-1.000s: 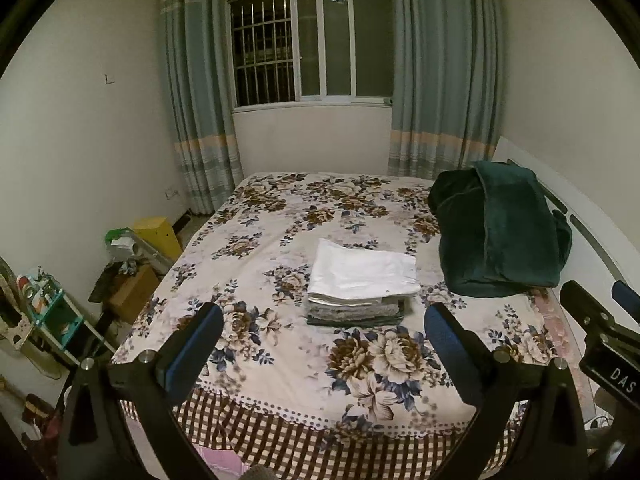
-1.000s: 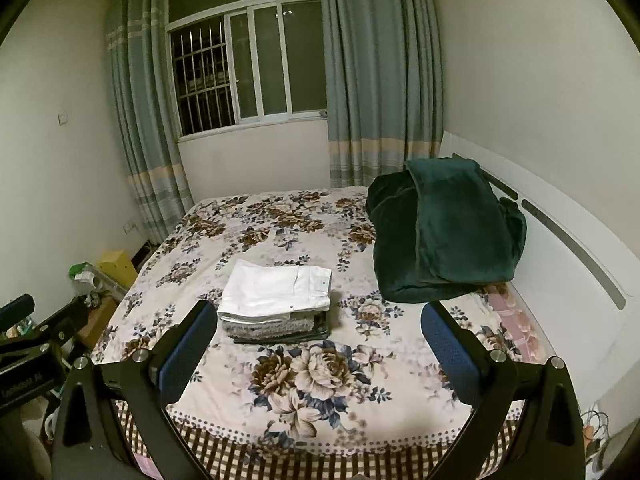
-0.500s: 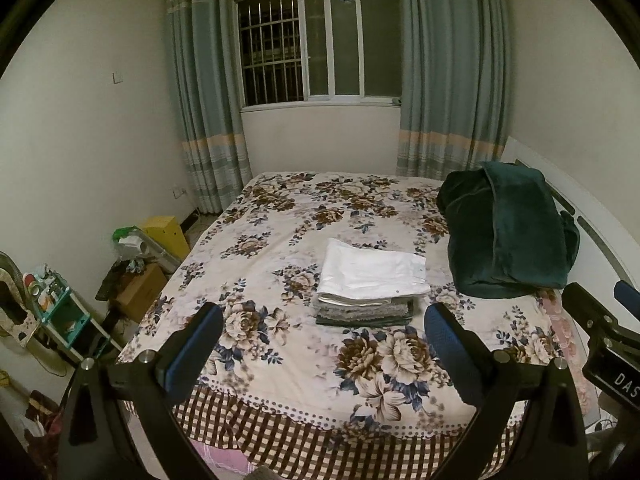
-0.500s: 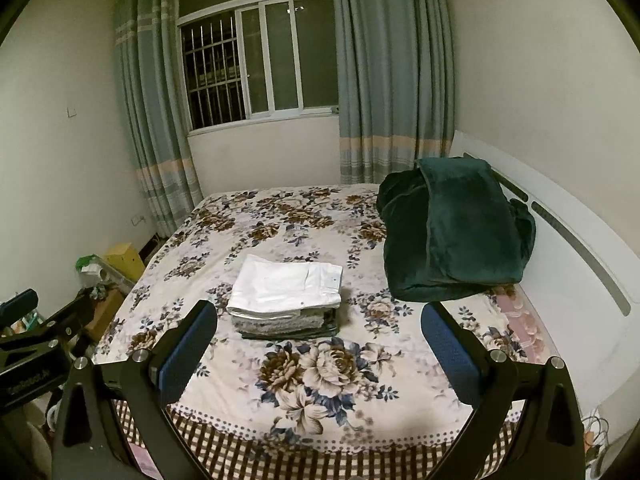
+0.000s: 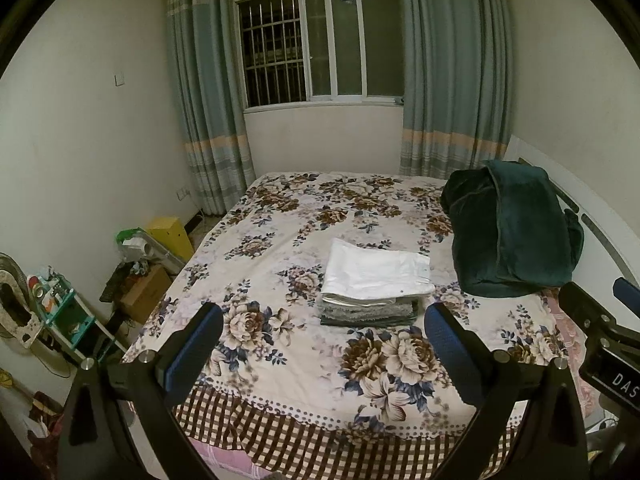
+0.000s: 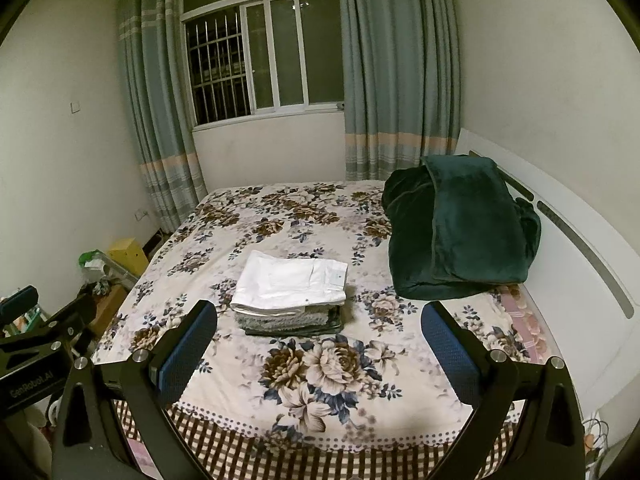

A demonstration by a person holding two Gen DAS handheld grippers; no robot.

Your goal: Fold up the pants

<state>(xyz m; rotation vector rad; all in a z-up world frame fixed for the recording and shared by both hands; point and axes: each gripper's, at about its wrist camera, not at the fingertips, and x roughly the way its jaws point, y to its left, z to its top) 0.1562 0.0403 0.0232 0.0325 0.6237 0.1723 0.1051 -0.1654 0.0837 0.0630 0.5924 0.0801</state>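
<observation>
Pants [image 5: 378,276] top a folded stack on the floral bed [image 5: 280,240]; both grippers' fingers [image 5: 192,344] [image 6: 450,352] spread wide, empty.

Both wrist views look from beyond the bed's [image 5: 280,240] foot toward the window [image 6: 264,60], sharing both.

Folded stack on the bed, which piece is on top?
The white pants, lying flat above the grey folded piece and the dark one at the bottom.
</observation>
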